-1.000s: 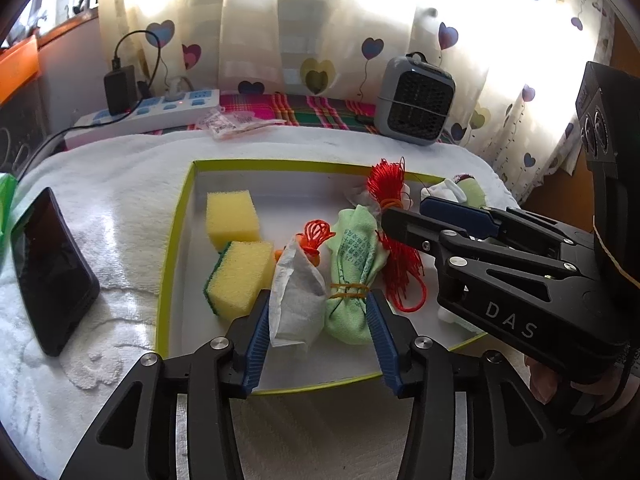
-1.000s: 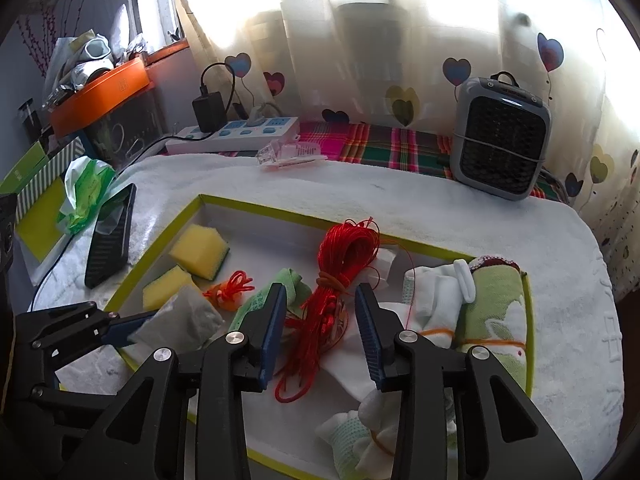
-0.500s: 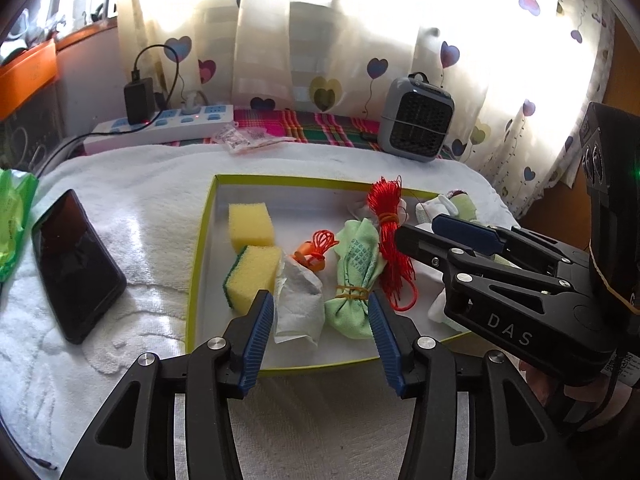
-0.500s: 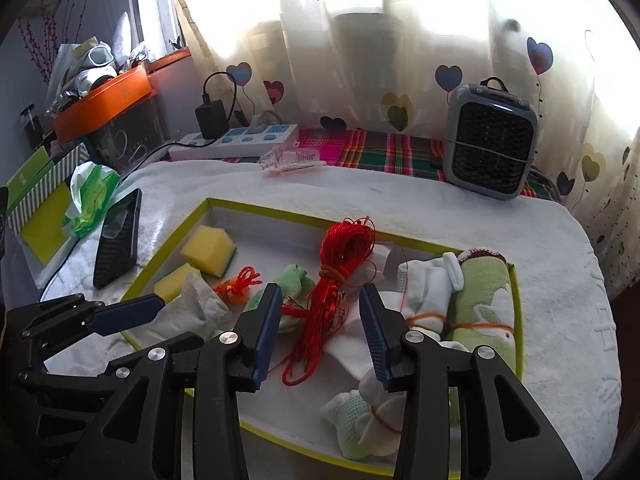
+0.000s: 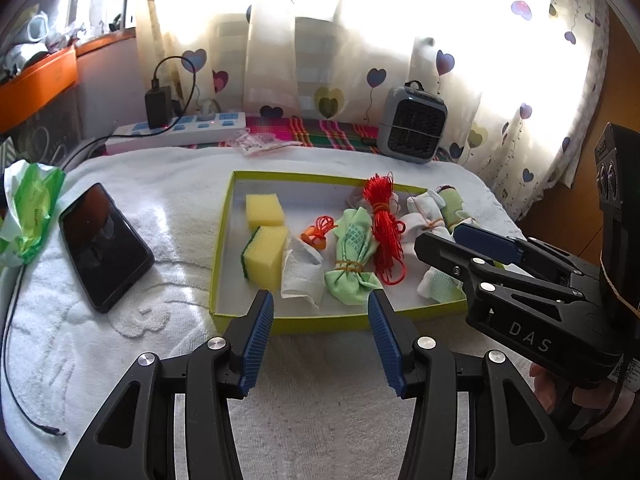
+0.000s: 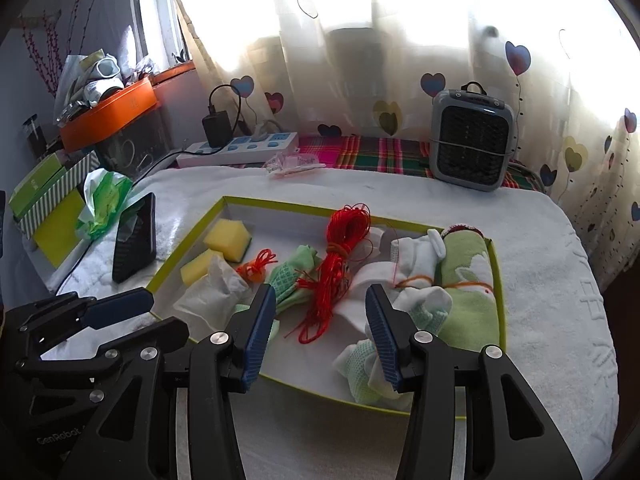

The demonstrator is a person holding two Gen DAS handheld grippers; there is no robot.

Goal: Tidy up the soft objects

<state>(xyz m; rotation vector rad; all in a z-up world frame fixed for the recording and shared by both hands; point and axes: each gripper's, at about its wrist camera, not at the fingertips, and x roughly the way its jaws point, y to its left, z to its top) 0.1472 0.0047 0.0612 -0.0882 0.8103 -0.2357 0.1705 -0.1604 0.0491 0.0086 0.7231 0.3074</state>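
A shallow green-rimmed tray (image 5: 296, 324) holds two yellow sponges (image 5: 264, 210), a white cloth bundle (image 5: 302, 272), an orange string (image 5: 318, 232), a light green cloth bundle (image 5: 352, 256) and a red cord bundle (image 6: 340, 256). White socks (image 6: 416, 256) and a green towel roll (image 6: 468, 280) lie at its right end. My left gripper (image 5: 322, 340) is open and empty, just short of the tray's near wall. My right gripper (image 6: 320, 336) hovers over the tray's near edge. Its jaws are opening with nothing between them.
The tray rests on a white towel. A black phone (image 5: 104, 246), a green plastic bag (image 5: 32, 204) and a loose cable (image 5: 12, 360) lie to the left. A power strip (image 5: 180, 132) and a grey heater (image 5: 412, 124) stand at the back by the curtain.
Both grippers have drawn back from the tray and risen a little, so the tray looks farther off. The right jaws have widened. The objects in the tray have not moved.
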